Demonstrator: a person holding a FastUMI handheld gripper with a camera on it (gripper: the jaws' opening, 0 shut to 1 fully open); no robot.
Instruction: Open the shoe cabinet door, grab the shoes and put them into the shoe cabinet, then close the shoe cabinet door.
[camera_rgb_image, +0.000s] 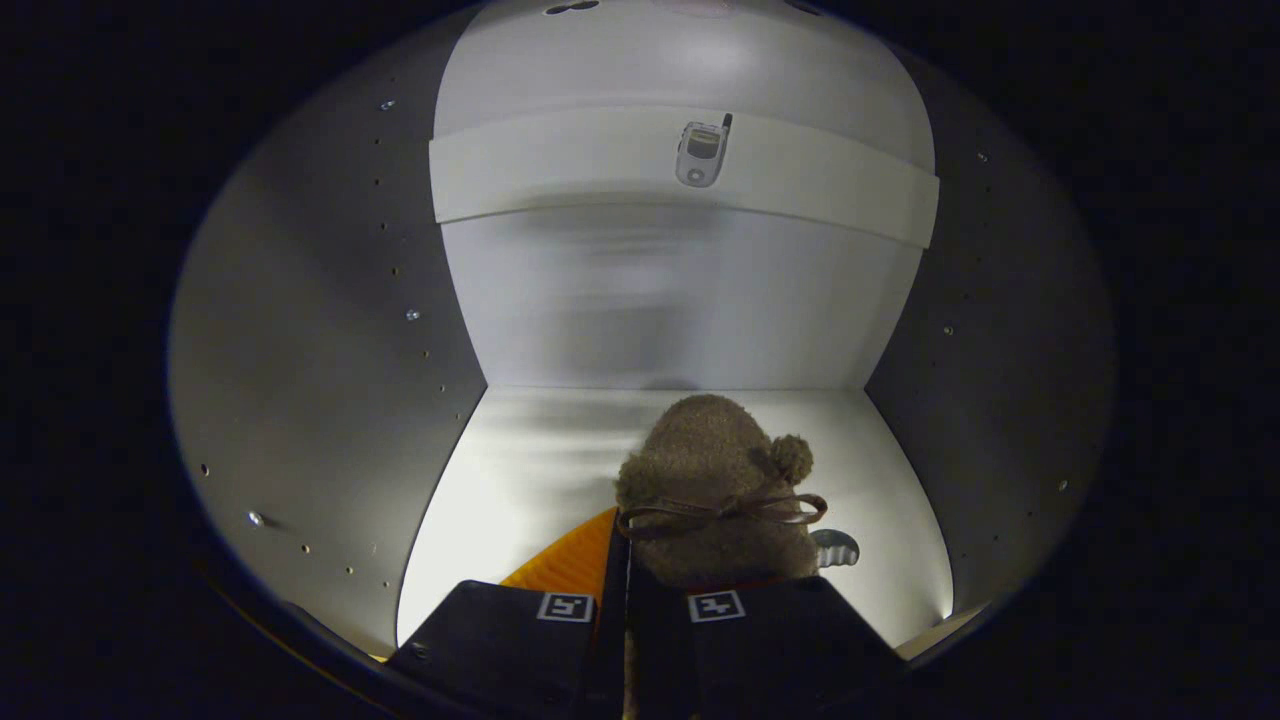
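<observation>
I am looking into the white shoe cabinet (330, 330), with its side walls, back panel and floor around me. A fuzzy brown shoe (715, 480) with a pom-pom and a thin bow sticks out just ahead of my fingers, over the cabinet floor (520, 470). Its orange sole (570, 555) shows to the left of the fuzzy upper. My gripper (625, 600) is shut on the shoe, the two fingers pressed close together on its rear edge. The heel part is hidden behind the fingers.
A white shelf (560, 170) crosses the cabinet above, and a small silver flip phone (702, 152) lies on it. Rows of small peg holes and screws dot both side walls. A small grey object (840, 547) peeks out to the right of the shoe.
</observation>
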